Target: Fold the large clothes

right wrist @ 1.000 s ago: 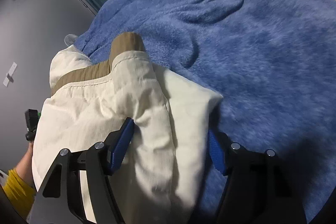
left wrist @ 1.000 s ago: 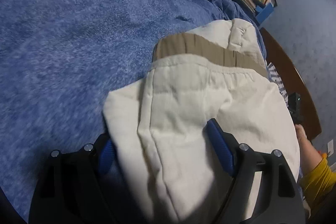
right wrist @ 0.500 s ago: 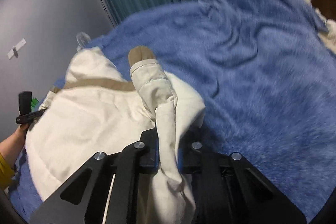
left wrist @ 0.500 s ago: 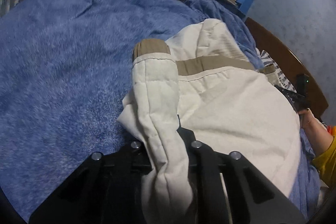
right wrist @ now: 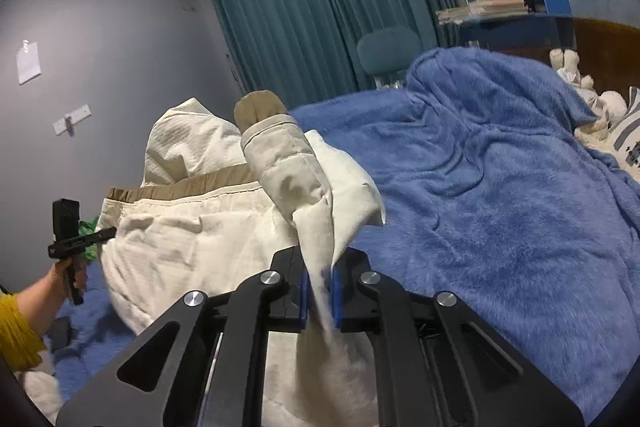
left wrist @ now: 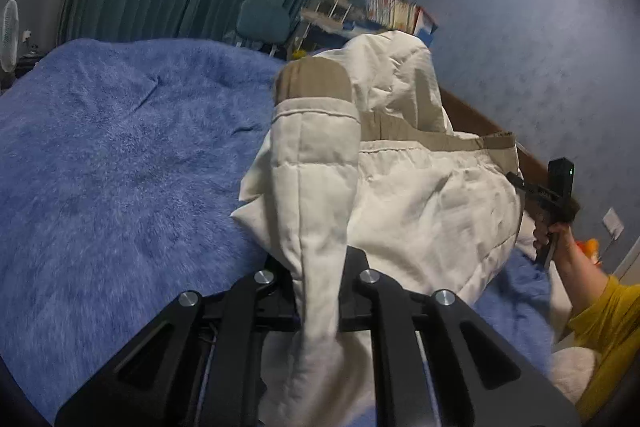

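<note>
Blue fleece blanket fills the left and centre of the left wrist view and the right half of the right wrist view; it's rumpled and grippy-looking, so a dragged hem will likely catch and bunch. Keep the lift clear of it.

The cream garment with tan trim sits centre frame in both views, lifted off the blanket, bulk sagging toward lower centre. It looks padded and heavy; if you swing fast, the free layers may flop and spoil the fold line.

Your left tool, bottom centre, is clamped on a thick bunched sleeve-like roll. That bunch is bulky, so it could creep out under load.

Your right tool, bottom centre of its view, is pinched tight on a thin tapered corner of the cream garment between blue pads. Weakest hold, I think: little cloth inside, likely to slip first. If one side drops, the edges go uneven.
</note>
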`<state>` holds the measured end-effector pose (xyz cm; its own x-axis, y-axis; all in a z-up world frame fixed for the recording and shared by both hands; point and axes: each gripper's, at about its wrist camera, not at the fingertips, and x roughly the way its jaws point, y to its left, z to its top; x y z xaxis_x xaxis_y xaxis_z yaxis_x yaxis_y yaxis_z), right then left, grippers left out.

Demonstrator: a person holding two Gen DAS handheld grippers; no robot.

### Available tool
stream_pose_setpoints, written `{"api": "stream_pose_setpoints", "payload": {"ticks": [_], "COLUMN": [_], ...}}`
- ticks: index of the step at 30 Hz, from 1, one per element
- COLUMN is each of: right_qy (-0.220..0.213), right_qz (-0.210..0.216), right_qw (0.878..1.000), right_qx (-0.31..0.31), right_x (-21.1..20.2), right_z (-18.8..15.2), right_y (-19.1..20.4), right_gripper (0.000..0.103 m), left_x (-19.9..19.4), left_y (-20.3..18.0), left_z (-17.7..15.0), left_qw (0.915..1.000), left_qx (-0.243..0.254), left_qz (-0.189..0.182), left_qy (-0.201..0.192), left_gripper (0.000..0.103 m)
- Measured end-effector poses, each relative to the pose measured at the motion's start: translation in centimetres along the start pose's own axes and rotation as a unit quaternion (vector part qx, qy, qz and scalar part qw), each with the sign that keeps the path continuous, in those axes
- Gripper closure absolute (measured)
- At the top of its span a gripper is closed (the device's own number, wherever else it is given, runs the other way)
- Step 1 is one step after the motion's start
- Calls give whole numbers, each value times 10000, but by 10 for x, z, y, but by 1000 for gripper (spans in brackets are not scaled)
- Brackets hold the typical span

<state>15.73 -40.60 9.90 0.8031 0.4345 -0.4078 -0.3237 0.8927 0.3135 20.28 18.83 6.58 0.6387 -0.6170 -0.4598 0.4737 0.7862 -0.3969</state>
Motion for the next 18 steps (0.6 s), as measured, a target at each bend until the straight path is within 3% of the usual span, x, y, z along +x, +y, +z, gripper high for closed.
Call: {"api": "stream_pose_setpoints", "payload": {"ticks": [5,9,13,15,18], "right_qy": [17,671,1392,1537,1593], "right_qz": [172,225,52,-175,-337], "right_qw": [9999,9973,9896,9864,9814], "right_qx": [2,184,367,554,1020], "right_x": [-56,-60,-25,-7,19], "right_z": [2,-20,-66,-85,-99], "right_y": [31,30,12,-2,-30], "right_gripper": [95,95,94,94,94], "left_x": [-55,-78,-54,-31,-5], "left_y": [-20,-29,-8,6,27], "left_z": [-11,-30,-63,-77,-79], "left_qw": [9994,9996,9967,9935,9907], "left_qx": [-166,-223,-489,-651,-860], "left_qz": [-215,-116,148,327,501], "left_qy": [-213,93,639,876,931], "left_gripper": [96,96,96,96,96]}}
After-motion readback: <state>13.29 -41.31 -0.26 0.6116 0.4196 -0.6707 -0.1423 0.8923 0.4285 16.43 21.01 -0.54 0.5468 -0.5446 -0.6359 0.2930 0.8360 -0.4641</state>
